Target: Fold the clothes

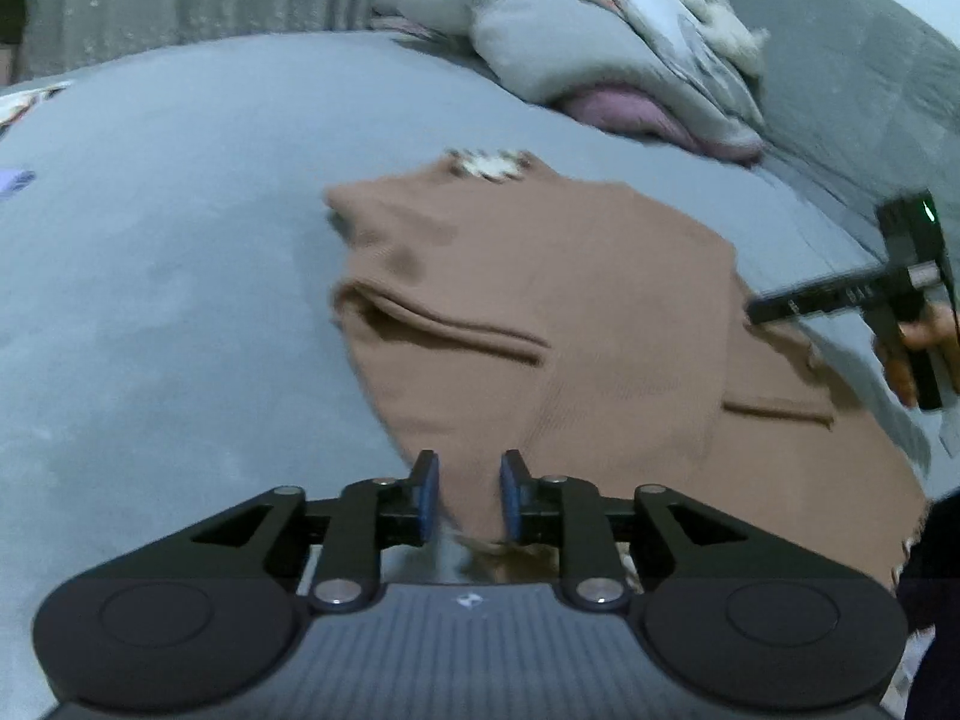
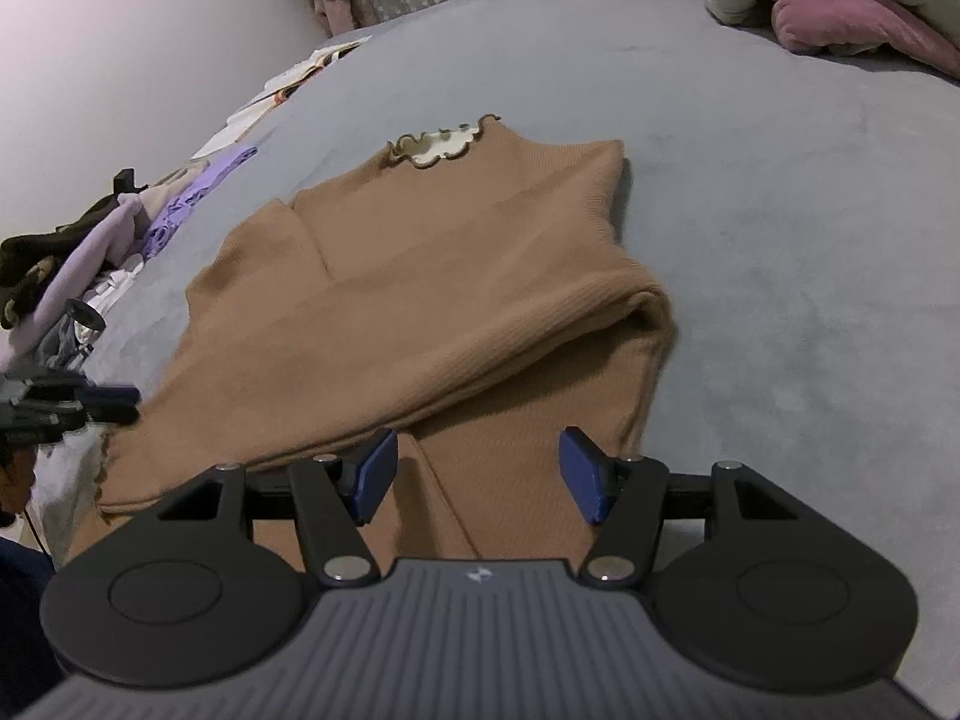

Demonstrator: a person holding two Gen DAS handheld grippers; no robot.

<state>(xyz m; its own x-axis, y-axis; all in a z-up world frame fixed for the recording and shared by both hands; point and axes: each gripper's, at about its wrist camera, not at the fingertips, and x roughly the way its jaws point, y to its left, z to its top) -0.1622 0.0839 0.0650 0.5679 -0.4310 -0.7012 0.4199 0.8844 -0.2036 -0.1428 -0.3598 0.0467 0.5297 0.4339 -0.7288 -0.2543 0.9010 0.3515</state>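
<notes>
A brown ribbed top (image 2: pixel 420 300) with a cream frilled collar (image 2: pixel 441 141) lies on the grey bed, one sleeve folded across its body. My right gripper (image 2: pixel 480 474) hovers over the top's near hem, jaws wide apart with nothing pinched. In the left wrist view the same top (image 1: pixel 540 300) spreads ahead, collar (image 1: pixel 489 163) at the far end. My left gripper (image 1: pixel 469 495) sits at the top's near left edge. Its blue pads stand a little apart and the cloth shows through the gap unpressed. A hand (image 1: pixel 918 336) holding the right gripper shows at the right edge.
A heap of grey and pink bedding (image 1: pixel 600 60) lies at the head of the bed (image 1: pixel 180 240), also seen as bedding (image 2: pixel 840 6). A pile of lilac and dark clothes (image 2: pixel 72 258) and some papers (image 2: pixel 288 84) line the bed's left edge by the wall.
</notes>
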